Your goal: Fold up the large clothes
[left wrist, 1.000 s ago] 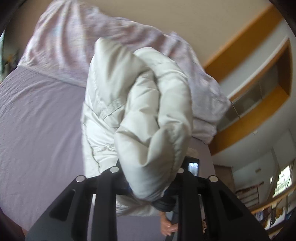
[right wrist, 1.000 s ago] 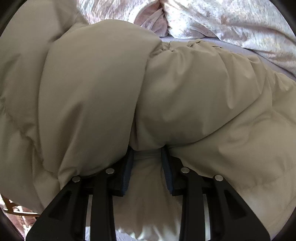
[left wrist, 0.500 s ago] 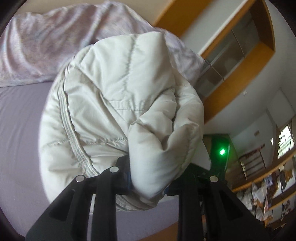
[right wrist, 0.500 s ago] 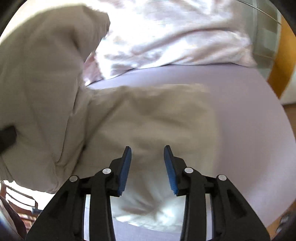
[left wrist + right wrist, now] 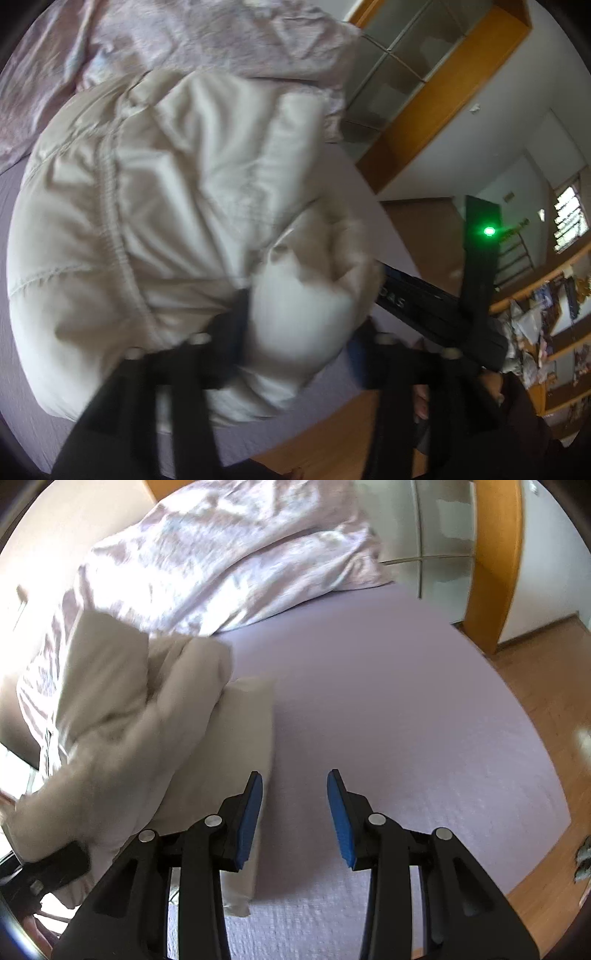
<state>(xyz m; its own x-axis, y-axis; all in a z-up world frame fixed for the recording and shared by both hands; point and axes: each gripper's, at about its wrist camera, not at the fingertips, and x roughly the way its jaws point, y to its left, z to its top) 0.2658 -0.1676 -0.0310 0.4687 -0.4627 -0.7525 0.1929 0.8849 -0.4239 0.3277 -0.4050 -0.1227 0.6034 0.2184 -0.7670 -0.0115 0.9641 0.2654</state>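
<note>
Left wrist view: the left gripper (image 5: 295,332) is opening, a bulge of the puffy cream quilted jacket (image 5: 166,221) between its jaws, bulk toward ten o'clock on the lilac bedsheet (image 5: 22,387). Right wrist view: the right gripper (image 5: 294,812) is spread, empty (jacket at nine o'clock). Likely releasing a fold; next, regrasp an edge.

left black two-finger gripper (image 5: 295,343) tilts downward, jaws opening; right black blue-padded gripper (image 5: 294,808) gapes, nothing between its pads.

Lilac-sheeted bed (image 5: 406,709), wood floor (image 5: 546,686), white walls (image 5: 480,122), bright window (image 5: 569,225).
</note>
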